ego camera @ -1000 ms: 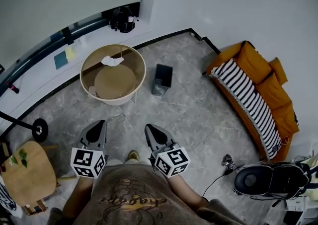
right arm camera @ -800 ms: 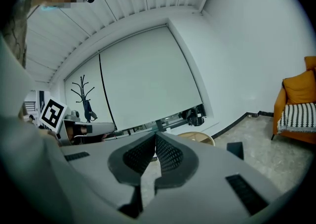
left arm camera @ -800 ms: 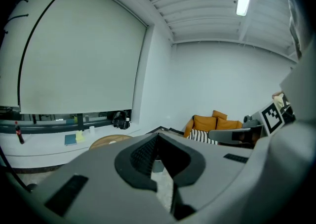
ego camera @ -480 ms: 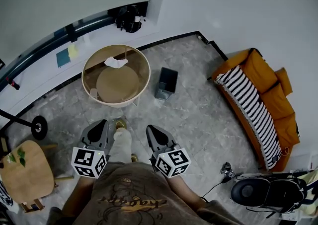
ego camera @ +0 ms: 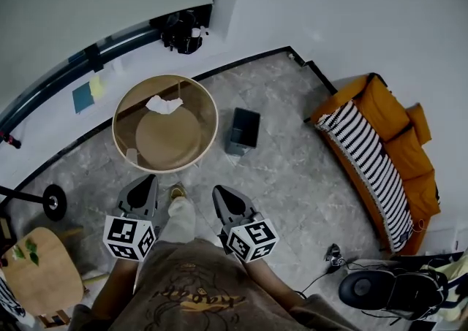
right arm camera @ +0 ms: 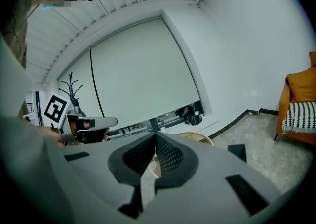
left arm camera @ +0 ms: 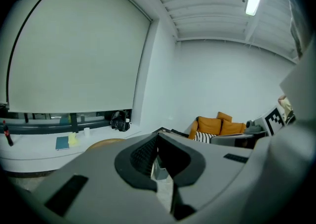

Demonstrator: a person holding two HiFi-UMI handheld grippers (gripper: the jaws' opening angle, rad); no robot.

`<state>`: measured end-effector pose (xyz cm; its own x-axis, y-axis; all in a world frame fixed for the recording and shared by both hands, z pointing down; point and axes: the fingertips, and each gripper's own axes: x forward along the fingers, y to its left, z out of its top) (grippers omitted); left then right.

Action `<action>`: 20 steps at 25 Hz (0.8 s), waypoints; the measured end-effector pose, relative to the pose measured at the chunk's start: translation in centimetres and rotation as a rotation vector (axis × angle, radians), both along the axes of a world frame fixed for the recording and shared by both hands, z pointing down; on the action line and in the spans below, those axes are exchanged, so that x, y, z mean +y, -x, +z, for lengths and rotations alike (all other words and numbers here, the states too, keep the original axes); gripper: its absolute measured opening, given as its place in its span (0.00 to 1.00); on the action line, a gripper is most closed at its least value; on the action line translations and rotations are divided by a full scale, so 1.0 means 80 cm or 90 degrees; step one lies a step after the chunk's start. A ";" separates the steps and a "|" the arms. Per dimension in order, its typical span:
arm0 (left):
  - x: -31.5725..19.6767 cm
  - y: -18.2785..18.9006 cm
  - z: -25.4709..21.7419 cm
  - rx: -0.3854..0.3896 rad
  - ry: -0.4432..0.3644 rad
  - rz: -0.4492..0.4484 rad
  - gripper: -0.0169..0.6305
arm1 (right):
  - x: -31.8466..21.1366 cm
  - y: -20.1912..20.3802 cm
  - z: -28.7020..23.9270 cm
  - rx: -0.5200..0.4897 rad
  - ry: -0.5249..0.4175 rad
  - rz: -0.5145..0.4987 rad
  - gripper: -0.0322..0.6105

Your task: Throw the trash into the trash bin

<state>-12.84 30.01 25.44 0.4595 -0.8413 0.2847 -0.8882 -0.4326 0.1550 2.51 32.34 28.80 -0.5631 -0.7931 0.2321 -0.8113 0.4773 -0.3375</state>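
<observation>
1. On the round table, toward its far side, lies the trash: a white crumpled wad, probably paper or tissue, though the head view is too small to settle the material.
2. Just right of that table, apart from it on the stone floor, stands the dark trash bin, its top open; the wad is not yet in it.
3. By its look the wad should be very light and soft; it would give under pressure rather than resist, it is neither fragile nor slippery, and it could flutter or cling to a pad on release.
4. A pinch across its bulkiest fold, taken from above, seems the best hold; a thin loose corner might tear or slip free, and a low approach might only push the wad along the tabletop.
5. The left gripper has its jaws pressed together at the tips; its own view shows nothing between the ribbed pads, only floor through the slot behind them.
6. The right gripper is likewise closed tip to tip and carries nothing; the table's rim shows beyond its jaws.
7. Both grippers hang side by side in front of the person, short of the table and well clear of the wad; a foot shows between them; either would have to spread its jaws before it could take the wad.
</observation>
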 end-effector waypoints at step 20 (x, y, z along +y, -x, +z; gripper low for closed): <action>-0.237 0.016 -0.004 -0.009 0.018 0.040 0.06 | -0.232 0.024 -0.014 0.007 0.011 0.017 0.08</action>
<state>-14.09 11.08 25.13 0.5062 -0.8029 0.3148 -0.8620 -0.4826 0.1550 0.57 13.80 27.64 -0.5386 -0.8039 0.2524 -0.8277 0.4487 -0.3371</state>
